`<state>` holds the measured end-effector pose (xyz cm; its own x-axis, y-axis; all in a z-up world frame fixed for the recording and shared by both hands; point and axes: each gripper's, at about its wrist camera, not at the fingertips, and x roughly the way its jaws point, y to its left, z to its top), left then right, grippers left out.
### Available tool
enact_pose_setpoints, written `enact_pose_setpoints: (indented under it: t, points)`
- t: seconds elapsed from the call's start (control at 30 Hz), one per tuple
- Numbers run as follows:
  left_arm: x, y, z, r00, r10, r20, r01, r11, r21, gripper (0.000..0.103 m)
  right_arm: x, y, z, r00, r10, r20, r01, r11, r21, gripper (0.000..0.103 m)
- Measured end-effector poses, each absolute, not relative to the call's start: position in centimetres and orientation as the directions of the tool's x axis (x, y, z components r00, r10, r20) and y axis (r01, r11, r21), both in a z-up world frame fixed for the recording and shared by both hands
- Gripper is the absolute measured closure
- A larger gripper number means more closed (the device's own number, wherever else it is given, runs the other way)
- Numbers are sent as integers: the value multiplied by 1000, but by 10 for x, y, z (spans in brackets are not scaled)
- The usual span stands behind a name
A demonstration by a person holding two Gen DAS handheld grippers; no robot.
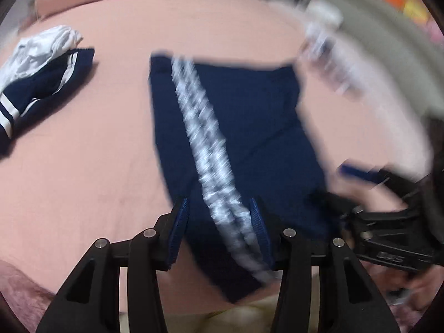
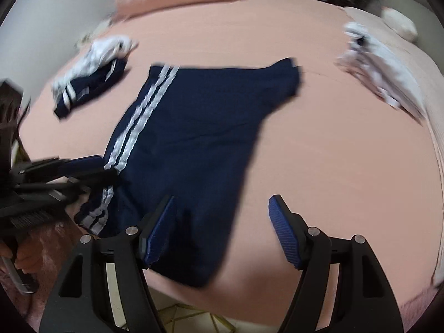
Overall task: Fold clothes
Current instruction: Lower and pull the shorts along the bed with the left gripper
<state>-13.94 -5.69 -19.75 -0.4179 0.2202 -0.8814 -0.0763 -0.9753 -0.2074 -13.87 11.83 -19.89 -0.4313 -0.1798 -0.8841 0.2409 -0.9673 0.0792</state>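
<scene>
Right wrist view: navy shorts (image 2: 194,144), smooth knit with 3 white side stripes, lie flat on a peach bedsheet (image 2: 347,166). The right gripper (image 2: 222,222) stands wide open and empty, its ribbed blue pads over the shorts' near hem and bare sheet. Left wrist view, blurred: the left gripper (image 1: 220,222) is also parted, straddling the striped edge of the shorts (image 1: 236,127). A crumpled navy-and-white garment (image 1: 41,83) lies well apart.

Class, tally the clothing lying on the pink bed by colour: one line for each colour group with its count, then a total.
Navy with white stripes: 2, the spread shorts and the bundled garment
White: 2, the crumpled piece against that bundle and the pile at the right
Total: 4
</scene>
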Motion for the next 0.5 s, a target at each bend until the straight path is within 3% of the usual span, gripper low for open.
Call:
enact_pose_setpoints:
  t: [0.07, 0.33, 0.5]
  points:
    - [-136, -61, -203, -409, 183, -894, -63, -983, -173, 53, -141, 109, -215, -421, -61, -905, 228, -973, -40, 33]
    - [-159, -101, -184, -479, 287, -829, 11, -943, -333, 50, -144, 141, -187, -458, -144, -877, 169, -983, 73, 31]
    - [-209, -95, -190, -470, 222, -854, -58, -973, -222, 50, -185, 123, -187, -467, -122, -876, 199, -979, 31, 31]
